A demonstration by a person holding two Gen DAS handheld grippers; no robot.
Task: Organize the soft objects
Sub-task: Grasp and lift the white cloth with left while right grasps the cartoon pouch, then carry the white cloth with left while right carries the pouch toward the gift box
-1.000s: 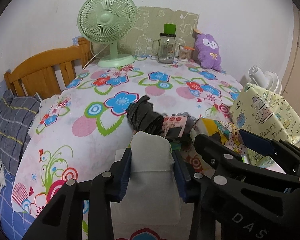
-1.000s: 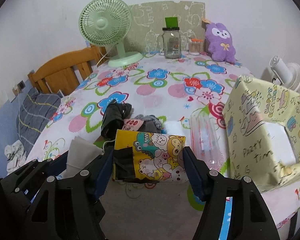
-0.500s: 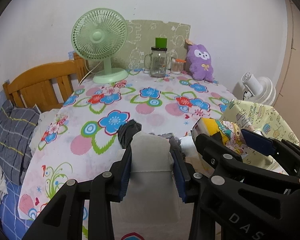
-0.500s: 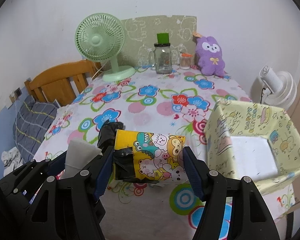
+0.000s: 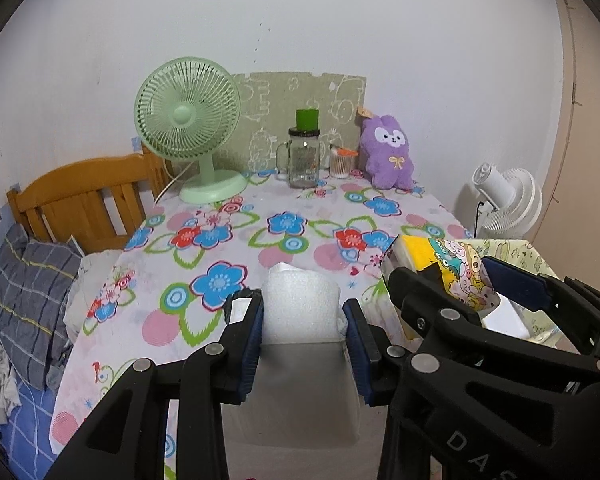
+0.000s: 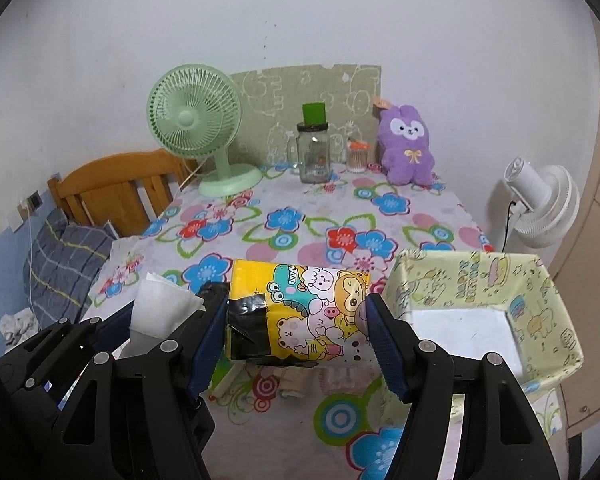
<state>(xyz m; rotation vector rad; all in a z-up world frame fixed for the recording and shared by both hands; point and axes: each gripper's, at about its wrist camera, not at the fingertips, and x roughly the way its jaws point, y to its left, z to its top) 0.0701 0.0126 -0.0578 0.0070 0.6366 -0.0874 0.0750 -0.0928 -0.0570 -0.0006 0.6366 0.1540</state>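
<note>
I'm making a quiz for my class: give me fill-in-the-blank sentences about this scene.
1. The left hand-held gripper grips a ____ foam roll.
2. The right hand-held gripper grips a cartoon-printed ____ pack.
3. The purple plush toy sits beside the ____ jar.

Missing: white; yellow; glass

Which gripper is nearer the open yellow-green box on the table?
Right. The right gripper, shut on the cartoon-print pack, sits just beside the box; the left gripper, holding white foam, is farther over.
</note>
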